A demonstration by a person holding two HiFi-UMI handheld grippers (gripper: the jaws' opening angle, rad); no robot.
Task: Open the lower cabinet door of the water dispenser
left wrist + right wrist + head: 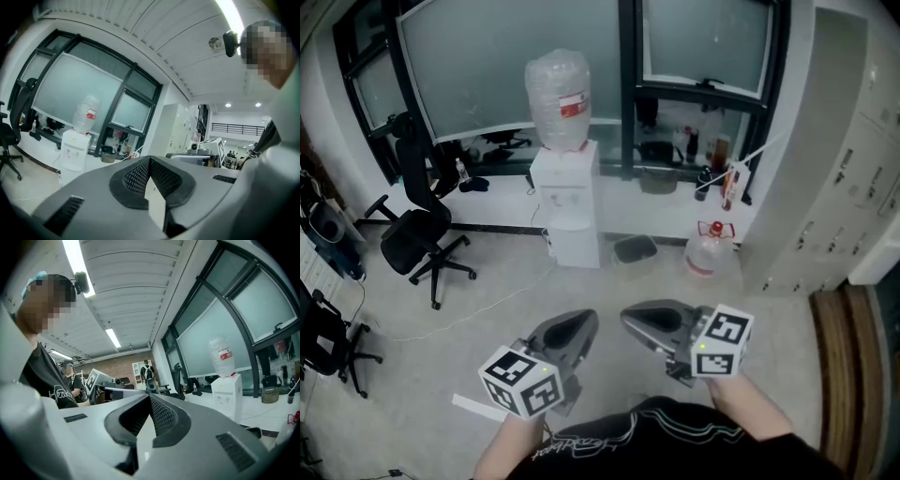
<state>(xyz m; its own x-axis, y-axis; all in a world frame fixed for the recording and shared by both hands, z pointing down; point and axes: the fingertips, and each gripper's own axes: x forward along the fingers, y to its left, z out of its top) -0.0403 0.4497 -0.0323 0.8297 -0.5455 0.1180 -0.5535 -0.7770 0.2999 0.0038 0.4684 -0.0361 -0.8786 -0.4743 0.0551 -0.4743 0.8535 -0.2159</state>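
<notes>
The white water dispenser (567, 192) stands against the window wall with a clear bottle (558, 94) on top. Its lower cabinet door (577, 247) looks closed. Both grippers hang low in the head view, well short of the dispenser, with bare floor between. My left gripper (581, 324) has its jaws together and holds nothing. Beside it, my right gripper (632, 319) is also shut and empty. The dispenser (71, 151) shows far off at the left in the left gripper view. In the right gripper view the dispenser (228, 392) stands at the right.
A black office chair (417, 234) is left of the dispenser. A grey bin (635, 248) and a water jug (705, 251) sit on the floor to its right. Grey lockers (853, 187) line the right wall. A person (147, 373) stands far behind.
</notes>
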